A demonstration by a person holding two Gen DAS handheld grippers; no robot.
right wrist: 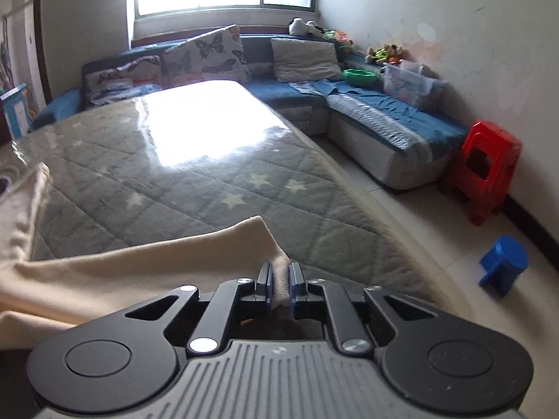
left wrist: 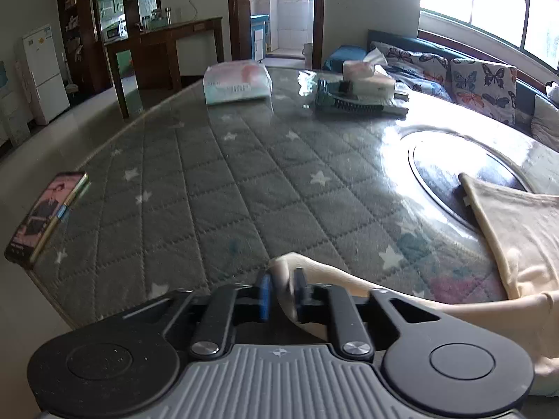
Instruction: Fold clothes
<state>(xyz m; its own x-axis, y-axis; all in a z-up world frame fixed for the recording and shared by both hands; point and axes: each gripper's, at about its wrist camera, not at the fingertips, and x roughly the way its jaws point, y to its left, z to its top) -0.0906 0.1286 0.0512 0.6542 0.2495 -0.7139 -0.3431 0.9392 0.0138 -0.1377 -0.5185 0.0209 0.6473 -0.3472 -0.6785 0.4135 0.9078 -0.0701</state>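
A cream garment [left wrist: 517, 237] lies on the glass-topped table [left wrist: 244, 181], spreading off to the right in the left wrist view. My left gripper [left wrist: 283, 291] is shut on one corner of it, held just above the table's near edge. In the right wrist view the same cream garment [right wrist: 139, 265] stretches leftward across the table [right wrist: 195, 181]. My right gripper [right wrist: 279, 288] is shut on another corner of the cloth, a pointed flap sticking up past the fingers.
A phone [left wrist: 45, 220] lies at the table's left edge. A tissue pack [left wrist: 237, 82], a tissue box [left wrist: 368, 76] and a dark brush [left wrist: 353, 103] sit at the far end, beside a round inset [left wrist: 464, 171]. Sofa [right wrist: 367, 111], red stool [right wrist: 485, 174] and blue stool [right wrist: 503, 262] stand right.
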